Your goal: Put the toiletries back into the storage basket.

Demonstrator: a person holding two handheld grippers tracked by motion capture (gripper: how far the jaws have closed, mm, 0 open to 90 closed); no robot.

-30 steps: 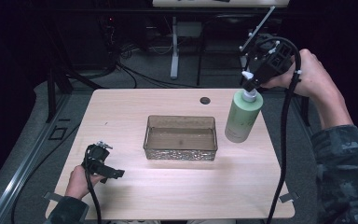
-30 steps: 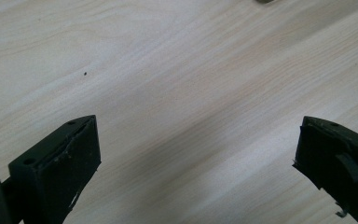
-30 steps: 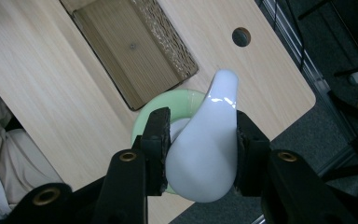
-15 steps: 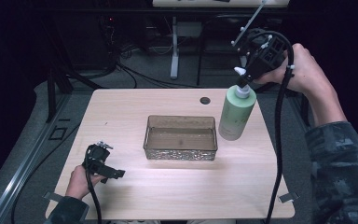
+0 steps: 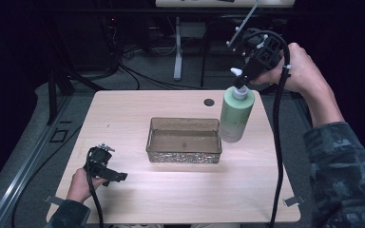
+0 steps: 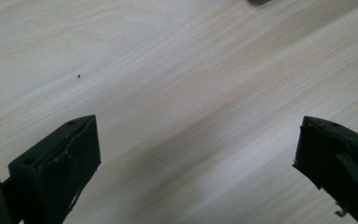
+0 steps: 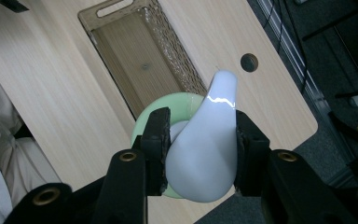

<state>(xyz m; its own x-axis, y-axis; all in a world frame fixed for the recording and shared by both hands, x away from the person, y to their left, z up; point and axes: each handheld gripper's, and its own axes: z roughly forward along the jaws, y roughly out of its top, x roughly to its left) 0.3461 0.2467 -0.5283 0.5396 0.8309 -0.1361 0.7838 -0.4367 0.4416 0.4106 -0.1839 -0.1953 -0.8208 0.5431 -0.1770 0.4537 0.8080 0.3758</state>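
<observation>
A pale green pump bottle point(image 5: 236, 114) hangs above the table just right of a clear brown tray point(image 5: 184, 153). My right gripper point(image 5: 240, 81) is shut on the bottle's white pump head point(image 7: 205, 149), holding it from above. In the right gripper view the tray point(image 7: 121, 21) lies below, past the bottle's green shoulder point(image 7: 145, 123). My left gripper point(image 5: 105, 167) rests near the table's front left corner, held by a hand. Its jaws stand wide apart over bare wood, and the fingers point(image 6: 60, 163) hold nothing.
The light wooden table point(image 5: 123, 114) has a round cable hole point(image 5: 209, 102) at its far edge. A black cable point(image 5: 278, 142) trails from the right gripper down past the table's right side. Beyond the table lie dark floor and cables.
The right gripper has carried the bottle leftward and slightly lower, closer to the tray's right end. The left gripper has stayed still.
</observation>
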